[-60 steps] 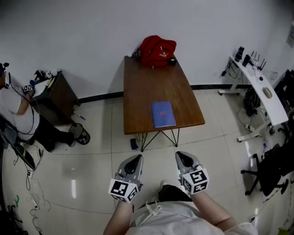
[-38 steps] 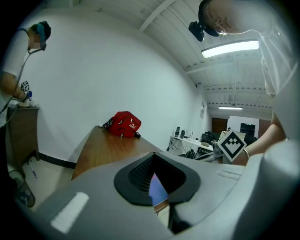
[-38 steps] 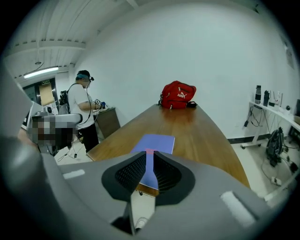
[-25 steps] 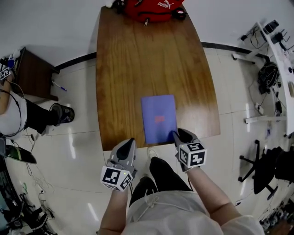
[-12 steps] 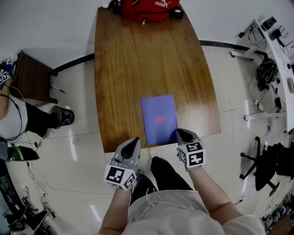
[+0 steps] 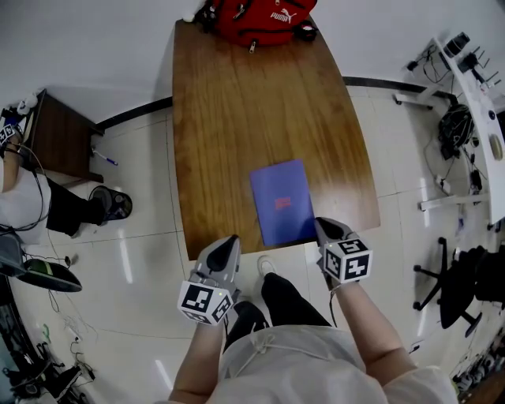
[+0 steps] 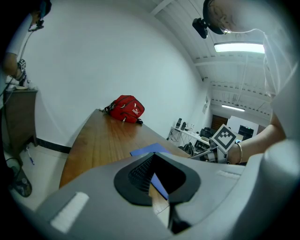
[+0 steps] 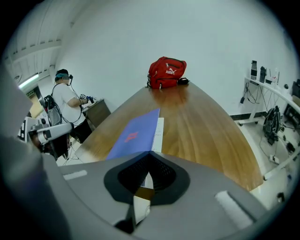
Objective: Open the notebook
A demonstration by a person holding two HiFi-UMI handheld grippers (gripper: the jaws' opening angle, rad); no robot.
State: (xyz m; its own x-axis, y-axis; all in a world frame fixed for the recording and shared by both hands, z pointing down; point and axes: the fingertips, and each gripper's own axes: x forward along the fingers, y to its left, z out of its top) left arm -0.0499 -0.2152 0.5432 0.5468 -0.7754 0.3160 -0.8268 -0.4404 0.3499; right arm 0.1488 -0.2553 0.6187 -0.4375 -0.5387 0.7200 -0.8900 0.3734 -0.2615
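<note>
A blue notebook (image 6: 282, 203) with a small red mark lies near the front edge of the long wooden table (image 6: 237, 102). My right gripper (image 6: 322, 224) is at its near right corner, shut on the cover's edge. In the right gripper view the blue cover (image 8: 133, 133) runs up to the closed jaw tips (image 8: 150, 153) and stands slightly raised, with white pages (image 8: 159, 131) showing beside it. My left gripper (image 6: 230, 240) hovers shut just off the table's front edge, left of the notebook (image 7: 147, 150), holding nothing.
A red bag (image 6: 256, 17) sits at the table's far end. A person (image 6: 16, 197) stands by a dark cabinet (image 6: 63, 138) at the left. A white desk (image 6: 473, 79) with gear and an office chair (image 6: 465, 292) stand at the right.
My right gripper's jaws have closed on the notebook's near right corner and risen a little, lifting the cover's edge. The left gripper has hardly moved.
</note>
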